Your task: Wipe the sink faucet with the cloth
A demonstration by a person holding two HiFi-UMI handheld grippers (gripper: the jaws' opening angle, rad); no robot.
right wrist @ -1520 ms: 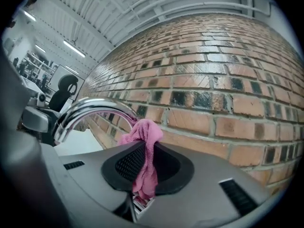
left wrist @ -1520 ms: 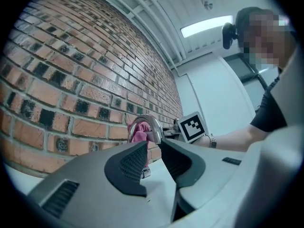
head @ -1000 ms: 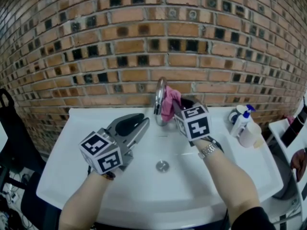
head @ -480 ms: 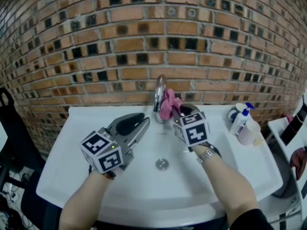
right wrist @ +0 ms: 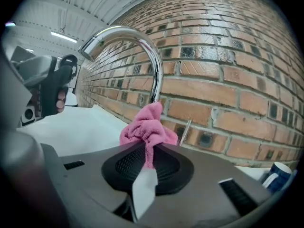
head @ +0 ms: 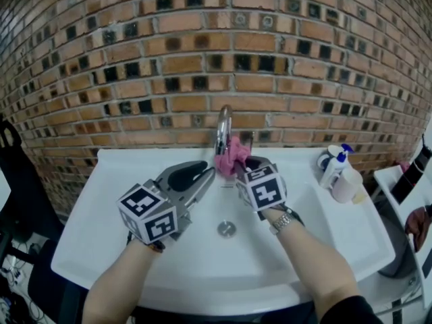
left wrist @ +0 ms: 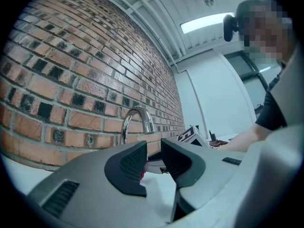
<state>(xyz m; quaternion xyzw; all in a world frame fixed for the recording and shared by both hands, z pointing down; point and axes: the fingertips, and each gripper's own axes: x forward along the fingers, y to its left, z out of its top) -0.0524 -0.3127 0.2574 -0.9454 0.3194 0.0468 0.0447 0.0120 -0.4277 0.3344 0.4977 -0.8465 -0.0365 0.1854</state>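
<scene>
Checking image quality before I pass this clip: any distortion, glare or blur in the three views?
Head view: the courses of the brick wall bow from the wide lens; evenly lit, sharp. Left gripper view: dark round vignette, ceiling light blown out, a mosaic patch at top right. Right gripper view: bright reflections on the faucet; the pink cloth is in focus.

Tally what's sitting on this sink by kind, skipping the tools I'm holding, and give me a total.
Faucet: 1
Pink cloth: 1
Drain: 1
Containers: 3 (pump bottle, round cup, pale bottle)
Total: 6
</scene>
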